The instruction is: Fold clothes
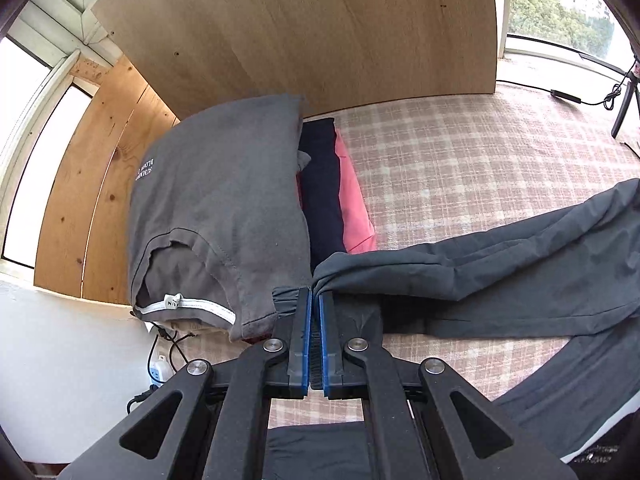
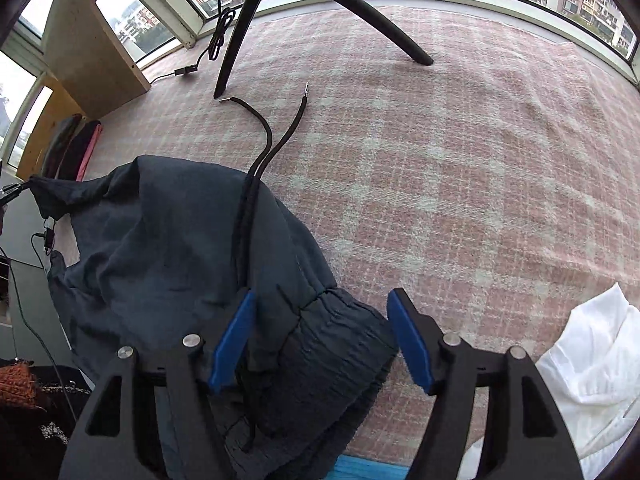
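While both views look down on a bed with a pink plaid cover (image 2: 460,168), the notes run:

Left gripper (image 1: 315,294): jaws closed tight, blue pads pinching an edge of the dark grey trousers (image 1: 500,280); fabric bunches at the fingertips.

Right gripper (image 2: 320,300): jaws wide apart, nothing pinched; the gathered elastic waistband (image 2: 336,344) lies between and below the blue pads, not pressed by them.

Trousers position: spread across the plaid cover, one end at the left gripper, waistband end under the right gripper; rumpled, not flat.

Drawstring (image 2: 276,136): two black cords with metal tips run out from the waistband onto the cover.

Folded stack: grey T-shirt (image 1: 224,208) on top, navy garment (image 1: 322,192) and coral-pink garment (image 1: 354,200) under it, just beside the left gripper, against a wooden board (image 1: 304,28).

Writing: white print on the grey T-shirt, partly readable as "SUMMER" and "BLOCK", second line cut off; small neck tag (image 1: 173,303) with letters too small to read; white print at the lower right of the left view, blurred, unreadable.

White garment (image 2: 592,376): crumpled at the right edge of the cover, apart from the trousers.

Tripod legs (image 2: 352,4): black, standing on the cover near the window.

Cables: black lead (image 1: 564,96) on the cover by the window; power strip (image 1: 158,372) below the bed edge.
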A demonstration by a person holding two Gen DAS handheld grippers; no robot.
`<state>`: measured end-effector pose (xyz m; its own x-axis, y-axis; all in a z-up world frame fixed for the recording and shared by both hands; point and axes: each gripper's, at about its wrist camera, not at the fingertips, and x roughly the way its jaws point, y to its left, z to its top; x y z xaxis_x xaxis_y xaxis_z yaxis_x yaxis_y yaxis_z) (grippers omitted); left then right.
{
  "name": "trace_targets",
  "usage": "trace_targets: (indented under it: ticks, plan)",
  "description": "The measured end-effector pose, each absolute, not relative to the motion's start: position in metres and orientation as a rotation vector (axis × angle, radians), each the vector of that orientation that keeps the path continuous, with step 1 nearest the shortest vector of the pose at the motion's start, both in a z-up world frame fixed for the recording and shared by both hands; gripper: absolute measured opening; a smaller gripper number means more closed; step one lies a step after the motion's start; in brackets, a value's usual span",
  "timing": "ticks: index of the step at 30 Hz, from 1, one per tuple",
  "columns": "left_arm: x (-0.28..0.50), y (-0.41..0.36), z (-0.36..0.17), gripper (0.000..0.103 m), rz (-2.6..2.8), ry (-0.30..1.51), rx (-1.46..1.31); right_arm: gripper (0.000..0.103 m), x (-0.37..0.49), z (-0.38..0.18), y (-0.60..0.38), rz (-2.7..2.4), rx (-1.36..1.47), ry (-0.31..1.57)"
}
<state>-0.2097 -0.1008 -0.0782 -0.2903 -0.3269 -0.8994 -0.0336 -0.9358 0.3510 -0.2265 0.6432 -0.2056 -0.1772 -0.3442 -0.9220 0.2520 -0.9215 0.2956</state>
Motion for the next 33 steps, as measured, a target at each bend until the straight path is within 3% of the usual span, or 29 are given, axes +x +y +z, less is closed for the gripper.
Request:
trace_targets:
  ticks: [3,4,5,8,14,19,24,28,30,33]
  plan:
    - [-0.213,-0.095,-0.082,0.003,-2.324,-0.473,1.758,0.065,-0.226,-0.216,0.638,-2.152,1.711,-0.056]
    - [-0.214,-0.094,-0.082,0.003,-2.319,-0.477,1.758,0.056,-0.226,-0.218,0.635,-2.155,1.702,-0.036]
    - [-0.216,-0.094,-0.082,0.003,-2.316,-0.480,1.753,0.034,-0.226,-0.219,0.631,-2.146,1.700,-0.025]
    - [-0.228,-0.097,-0.074,0.002,-2.310,-0.448,1.704,0.014,-0.226,-0.210,0.619,-2.174,1.710,0.033]
    - [-0.242,-0.101,-0.006,0.001,-2.424,-0.415,1.501,0.011,-0.211,-0.129,0.631,-2.424,1.475,-0.040]
    - [-0.190,-0.119,0.022,0.002,-2.507,-0.370,1.410,0.011,-0.159,-0.090,0.627,-2.574,1.344,0.016]
    - [-0.088,-0.156,-0.020,0.002,-2.482,-0.230,1.438,0.011,-0.095,-0.089,0.643,-2.691,1.303,-0.142]
    - [0.001,-0.193,-0.109,0.002,-2.308,-0.073,1.647,0.012,-0.050,-0.133,0.653,-2.621,1.504,-0.262]
    - [0.039,-0.209,-0.147,0.001,-2.227,-0.003,1.729,0.018,-0.039,-0.160,0.648,-2.531,1.701,-0.216]
    - [0.063,-0.215,-0.153,0.001,-2.234,0.070,1.723,0.024,-0.035,-0.161,0.631,-2.480,1.791,-0.068]
